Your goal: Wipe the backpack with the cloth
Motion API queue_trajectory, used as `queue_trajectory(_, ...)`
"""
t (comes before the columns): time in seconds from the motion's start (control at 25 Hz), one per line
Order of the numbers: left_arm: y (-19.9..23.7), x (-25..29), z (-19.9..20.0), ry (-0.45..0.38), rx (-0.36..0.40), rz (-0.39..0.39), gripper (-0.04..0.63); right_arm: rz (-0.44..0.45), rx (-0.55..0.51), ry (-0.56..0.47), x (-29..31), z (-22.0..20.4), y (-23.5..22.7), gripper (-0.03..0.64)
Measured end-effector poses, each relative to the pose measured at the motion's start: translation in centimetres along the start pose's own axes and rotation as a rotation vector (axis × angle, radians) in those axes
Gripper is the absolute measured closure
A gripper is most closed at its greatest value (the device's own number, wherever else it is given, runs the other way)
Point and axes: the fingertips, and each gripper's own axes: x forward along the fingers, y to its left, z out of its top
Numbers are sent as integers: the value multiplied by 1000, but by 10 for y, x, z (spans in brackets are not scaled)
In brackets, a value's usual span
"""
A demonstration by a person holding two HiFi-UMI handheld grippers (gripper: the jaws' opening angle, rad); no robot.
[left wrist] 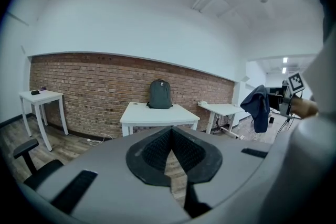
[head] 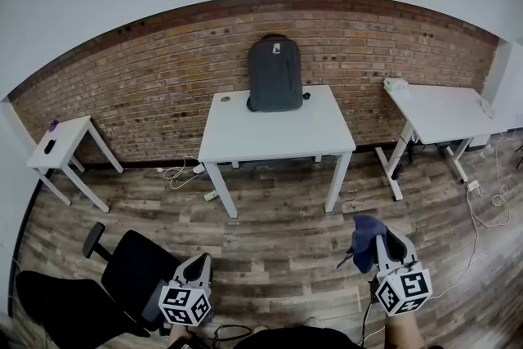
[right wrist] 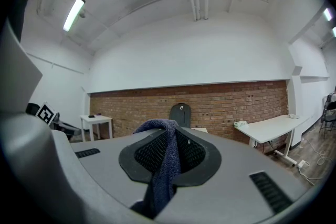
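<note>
A dark grey backpack (head: 274, 73) stands upright against the brick wall at the back of the middle white table (head: 278, 135), far ahead of both grippers. My right gripper (head: 377, 243) is low at the right, shut on a blue cloth (head: 364, 236). In the right gripper view the cloth (right wrist: 166, 162) hangs down from between the closed jaws, with the backpack (right wrist: 180, 112) straight behind it. Low at the left, my left gripper (head: 201, 261) is shut with nothing in it (left wrist: 171, 131). The left gripper view also shows the backpack (left wrist: 160, 94) and the cloth (left wrist: 258, 106).
A small white side table (head: 61, 141) stands at the left and a white desk (head: 441, 114) at the right. A black office chair (head: 131, 266) is beside my left gripper. Cables (head: 184, 173) lie on the wood floor by the wall.
</note>
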Motion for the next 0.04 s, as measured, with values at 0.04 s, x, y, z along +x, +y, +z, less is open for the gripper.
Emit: queue_trajectory(0.04,0,1,2,-4,1,-2,598,0,0,1,1,0,0,581)
